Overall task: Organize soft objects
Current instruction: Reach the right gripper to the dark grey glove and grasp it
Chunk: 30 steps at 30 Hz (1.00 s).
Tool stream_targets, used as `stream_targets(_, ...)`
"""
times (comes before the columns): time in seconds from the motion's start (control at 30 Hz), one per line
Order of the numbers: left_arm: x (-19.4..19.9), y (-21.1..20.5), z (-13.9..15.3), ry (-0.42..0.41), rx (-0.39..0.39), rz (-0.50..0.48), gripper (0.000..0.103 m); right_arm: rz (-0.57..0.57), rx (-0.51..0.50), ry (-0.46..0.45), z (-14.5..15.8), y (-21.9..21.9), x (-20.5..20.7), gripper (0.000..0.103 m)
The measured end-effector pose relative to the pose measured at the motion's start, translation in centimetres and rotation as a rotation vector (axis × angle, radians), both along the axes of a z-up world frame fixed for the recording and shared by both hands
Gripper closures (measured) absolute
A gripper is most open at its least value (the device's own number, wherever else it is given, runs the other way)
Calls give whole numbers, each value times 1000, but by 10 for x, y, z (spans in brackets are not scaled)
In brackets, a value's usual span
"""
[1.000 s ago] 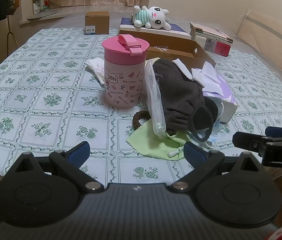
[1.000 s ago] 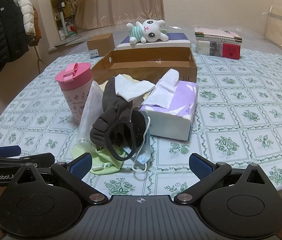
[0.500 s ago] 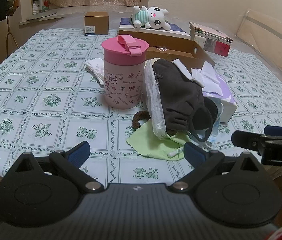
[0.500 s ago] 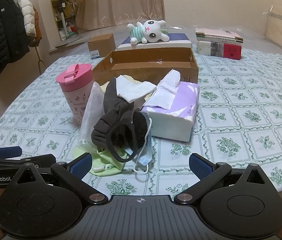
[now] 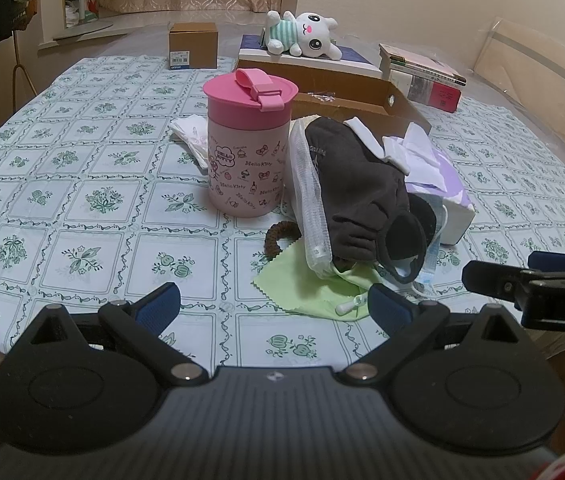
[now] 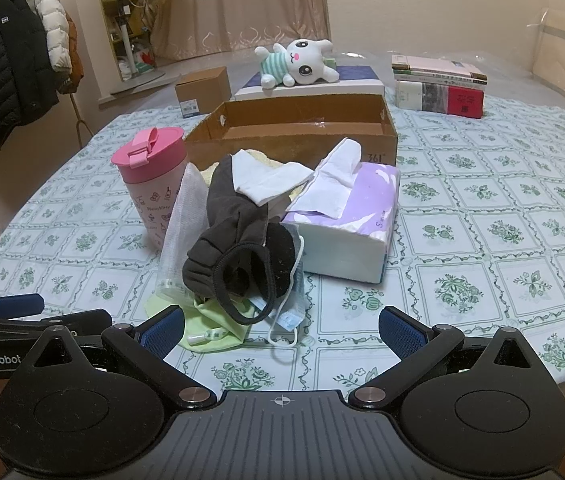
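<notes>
I see the tabletop [image 6: 482, 216] under its white cloth with green floral squares, and behind the clutter an open brown cardboard box [image 6: 294, 132] with nothing visible inside. Just in front of the box lies a purple-and-white tissue pack [image 6: 354, 224] with a tissue sticking up. To its left stands a pink lidded tumbler with cartoon print [image 5: 248, 148]. Between them sits the heap of soft things: a dark grey fleece glove [image 6: 234, 232] draped over the top, a white mesh pouch [image 6: 182, 224] leaning against the tumbler side, a white sock [image 6: 266, 180] across the glove, a lime-green cloth [image 5: 306, 284] flat underneath, and a light blue face mask [image 6: 290, 316] spilling toward me. A brown hair tie [image 5: 276, 236] lies just beside the green cloth. My left gripper [image 5: 274, 308] and right gripper [image 6: 280, 328] both hover at the near table edge, fingers spread wide and holding nothing.
</notes>
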<state>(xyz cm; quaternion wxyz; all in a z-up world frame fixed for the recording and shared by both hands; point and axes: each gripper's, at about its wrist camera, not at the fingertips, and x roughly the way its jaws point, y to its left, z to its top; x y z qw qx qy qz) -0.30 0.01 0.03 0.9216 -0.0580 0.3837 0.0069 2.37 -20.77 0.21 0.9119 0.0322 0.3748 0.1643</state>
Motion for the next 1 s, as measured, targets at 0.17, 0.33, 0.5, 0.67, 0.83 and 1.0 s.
stream_targets(0.17, 0, 0, 0, 1, 0, 0, 4, 0, 1, 0, -1, 0, 0, 1)
stream_targets(0.33, 0, 0, 0, 1, -1, 0, 4, -2, 2, 1, -2, 0, 0, 1)
stream_targets(0.5, 1, 2, -3, 4, -10, -2, 4, -5, 2, 2, -4, -1, 0, 1)
stream_targets(0.67, 3, 12, -7, 3, -24, -1, 4, 5, 15, 1, -8, 0, 2, 1)
stream_targets(0.83, 9, 26, -13, 3, -32, 3, 6, 33, 6, -5, -15, 8, 7, 1)
stream_targets(1.0, 17, 39, -20, -3, -36, -10, 9, 79, -20, -39, -20, 21, 15, 1)
